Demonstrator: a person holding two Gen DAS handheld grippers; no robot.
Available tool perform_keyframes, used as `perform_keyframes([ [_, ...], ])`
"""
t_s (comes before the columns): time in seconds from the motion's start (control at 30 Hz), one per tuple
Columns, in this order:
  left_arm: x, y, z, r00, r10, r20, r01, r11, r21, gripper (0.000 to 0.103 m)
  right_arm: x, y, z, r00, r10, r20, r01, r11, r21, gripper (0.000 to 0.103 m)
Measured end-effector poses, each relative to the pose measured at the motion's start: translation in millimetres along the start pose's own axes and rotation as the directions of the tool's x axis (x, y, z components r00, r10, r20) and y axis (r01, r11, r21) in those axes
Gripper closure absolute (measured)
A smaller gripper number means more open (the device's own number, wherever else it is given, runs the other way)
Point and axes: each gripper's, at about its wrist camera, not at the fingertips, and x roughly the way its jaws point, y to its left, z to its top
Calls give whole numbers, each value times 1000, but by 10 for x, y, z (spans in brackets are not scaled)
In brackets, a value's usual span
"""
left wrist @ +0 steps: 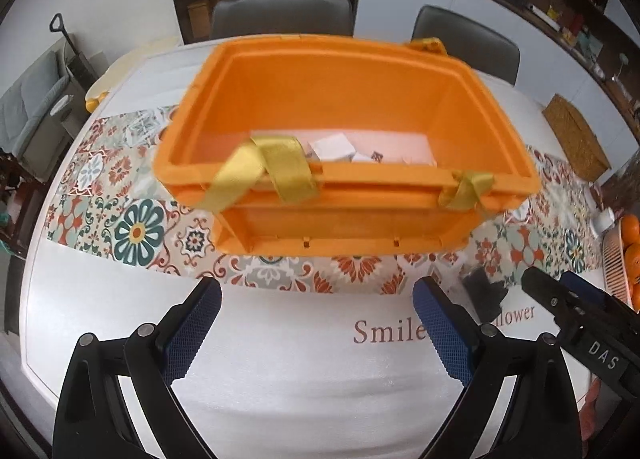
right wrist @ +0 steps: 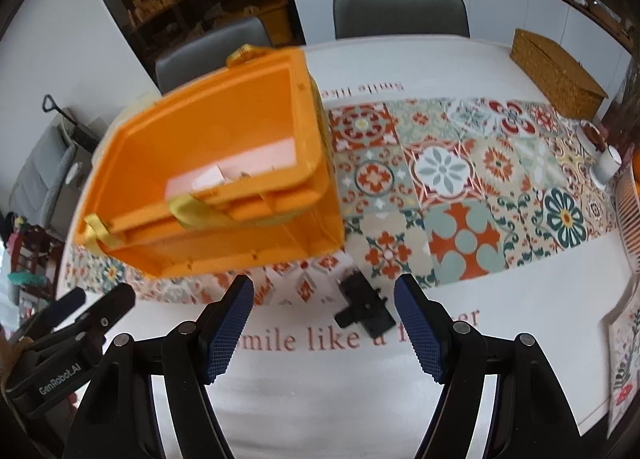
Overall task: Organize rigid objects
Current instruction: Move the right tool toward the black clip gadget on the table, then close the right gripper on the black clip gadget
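On the white tablecloth (right wrist: pixel 360 391), just beyond the printed lettering and at the near edge of the patterned tile runner (right wrist: pixel 460 187), lies a small black plastic part (right wrist: pixel 362 309), the one loose rigid object left outside the bin. It looks like a clip or bracket, though its exact kind cannot be told. In the right wrist view its long axis runs on a diagonal, from upper left near the bin to lower right toward the lettering, with a short stub jutting out to the left; it lies flat.

The orange storage bin (left wrist: pixel 340 99) stands just beside the part, on the runner, open at the top, with gold ribbon (left wrist: pixel 276 167) looped over its near rim. White pieces (left wrist: pixel 332 147) already rest on its floor, so the sorting seems partly done; by this judgement the black part is what remains to go in.

The right gripper (right wrist: pixel 324 323) hovers above the part with its blue-padded fingers spread wide and nothing between them, the part showing in the gap. The left gripper (left wrist: pixel 318 333) faces the bin's long side, likewise released and empty. A woven box (right wrist: pixel 556 75) and a dish of oranges (left wrist: pixel 630 247) sit well apart at the right.
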Motion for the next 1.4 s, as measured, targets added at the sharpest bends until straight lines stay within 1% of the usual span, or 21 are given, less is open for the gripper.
perform_keyframes([
  [0.13, 100, -96, -48, 1000, 20, -18, -19, 999, 37, 5, 145, -51, -86, 999, 2, -51, -2, 1000, -2, 30],
  [0.4, 334, -228, -151, 997, 54, -57, -48, 994, 94, 5, 450, -151, -206, 993, 4, -122, -3, 1000, 2, 30],
  [0.5, 426, -282, -204, 996, 68, -66, -60, 991, 116, 5, 531, -170, -235, 992, -2, -123, 1, 1000, -10, 30],
  [0.6, 526, -348, -230, 995, 67, -78, -56, 988, 144, 5, 609, -190, -247, 992, -6, -126, 4, 1000, -19, 30],
  [0.83, 755, -427, -270, 990, 82, -119, -62, 985, 159, 5, 800, -247, -238, 993, -9, -120, 4, 999, -40, 30],
  [0.9, 785, -455, -273, 989, 85, -118, -65, 984, 167, 5, 855, -254, -238, 993, -19, -115, 13, 999, -50, 30],
  [1.03, 853, -508, -279, 988, 91, -122, -69, 982, 176, 5, 940, -265, -232, 993, -15, -116, 7, 998, -63, 32],
  [1.23, 929, -526, -275, 986, 99, -135, -74, 982, 176, 5, 1071, -253, -218, 993, -24, -118, 14, 996, -86, 39],
  [1.37, 948, -532, -269, 986, 101, -136, -76, 981, 176, 5, 1184, -259, -200, 991, -37, -128, 26, 996, -89, 48],
  [1.4, 950, -532, -264, 985, 103, -136, -78, 981, 176, 5, 1194, -259, -198, 991, -43, -124, 32, 996, -89, 49],
])
